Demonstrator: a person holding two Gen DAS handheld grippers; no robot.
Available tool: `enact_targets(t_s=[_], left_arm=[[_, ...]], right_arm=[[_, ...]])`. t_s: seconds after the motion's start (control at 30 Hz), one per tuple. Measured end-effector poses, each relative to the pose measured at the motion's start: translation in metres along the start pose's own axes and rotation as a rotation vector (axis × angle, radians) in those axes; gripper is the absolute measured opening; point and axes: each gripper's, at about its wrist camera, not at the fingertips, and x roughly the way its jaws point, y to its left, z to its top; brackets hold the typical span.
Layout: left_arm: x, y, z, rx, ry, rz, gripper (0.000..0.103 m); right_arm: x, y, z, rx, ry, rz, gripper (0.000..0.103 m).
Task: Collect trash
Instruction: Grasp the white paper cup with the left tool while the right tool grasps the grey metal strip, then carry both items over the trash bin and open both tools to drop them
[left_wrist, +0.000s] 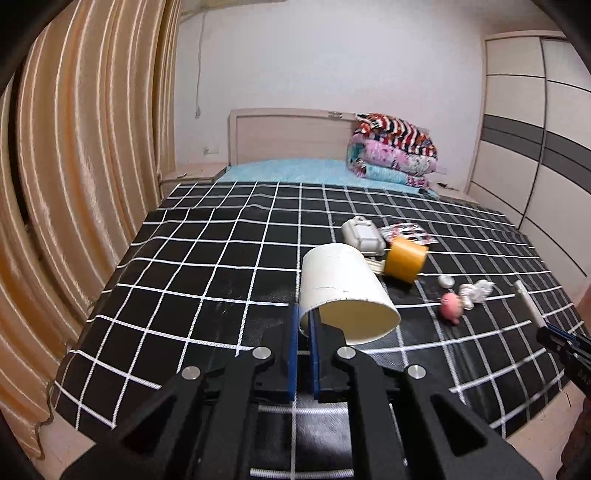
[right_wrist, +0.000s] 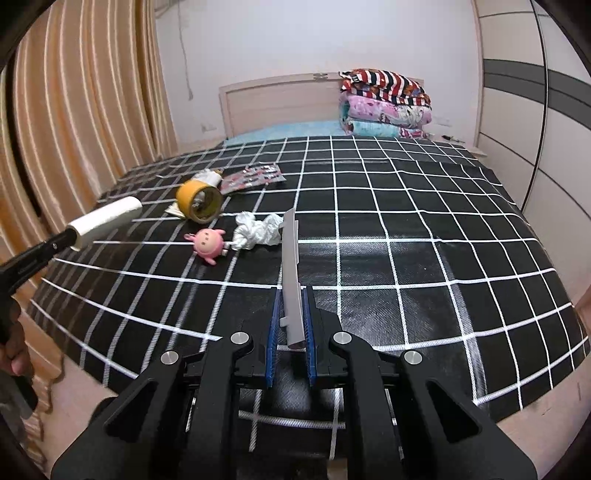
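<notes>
My left gripper (left_wrist: 303, 314) is shut on the rim of a white paper cup (left_wrist: 341, 284), held tilted above the black checked sheet; the cup also shows in the right wrist view (right_wrist: 107, 218). My right gripper (right_wrist: 290, 295) is shut on a flat grey plastic strip (right_wrist: 290, 269) that stands up between its pads; it also shows in the left wrist view (left_wrist: 530, 302). On the sheet lie crumpled white tissue (right_wrist: 258, 232), a pink toy figure (right_wrist: 208, 242), a yellow tape roll (right_wrist: 199, 201), a printed wrapper (right_wrist: 251, 177) and a white case (left_wrist: 362, 234).
The bed's black checked sheet (right_wrist: 406, 229) fills the foreground. Beige curtains (left_wrist: 74, 166) hang on the left. Folded quilts (right_wrist: 384, 103) are stacked by the headboard (right_wrist: 277, 103). A wardrobe (left_wrist: 535, 129) stands on the right.
</notes>
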Motion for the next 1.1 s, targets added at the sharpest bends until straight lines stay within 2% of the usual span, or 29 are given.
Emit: enact_targets(t_s=[0.27, 0.4, 0.6, 0.83, 0.93, 1.1], left_arm=[[-0.058, -0.013, -0.011, 0.084, -0.032, -0.1, 0.005], [-0.082, -0.018, -0.026, 0.126, -0.022, -0.162, 0.005], [-0.106, -0.023, -0.045, 0.186, -0.006, -0.213, 0.005], [-0.12, -0.036, -0.072, 0.235, 0.054, -0.282, 0.005], [-0.121, -0.045, -0.081, 0.263, 0.088, -0.308, 0.005], [-0.108, -0.058, -0.105, 0.301, 0.176, -0.338, 0.005]], right_arm=[[-0.042, 0.009, -0.005, -0.045, -0.023, 0.051, 0.013], [-0.059, 0.013, -0.011, -0.062, -0.023, 0.073, 0.013], [-0.078, 0.02, -0.028, -0.098, -0.004, 0.104, 0.013], [-0.088, 0.031, -0.06, -0.139, 0.066, 0.143, 0.013], [-0.089, 0.038, -0.075, -0.198, 0.083, 0.106, 0.013], [-0.075, 0.042, -0.101, -0.214, 0.163, 0.113, 0.013]])
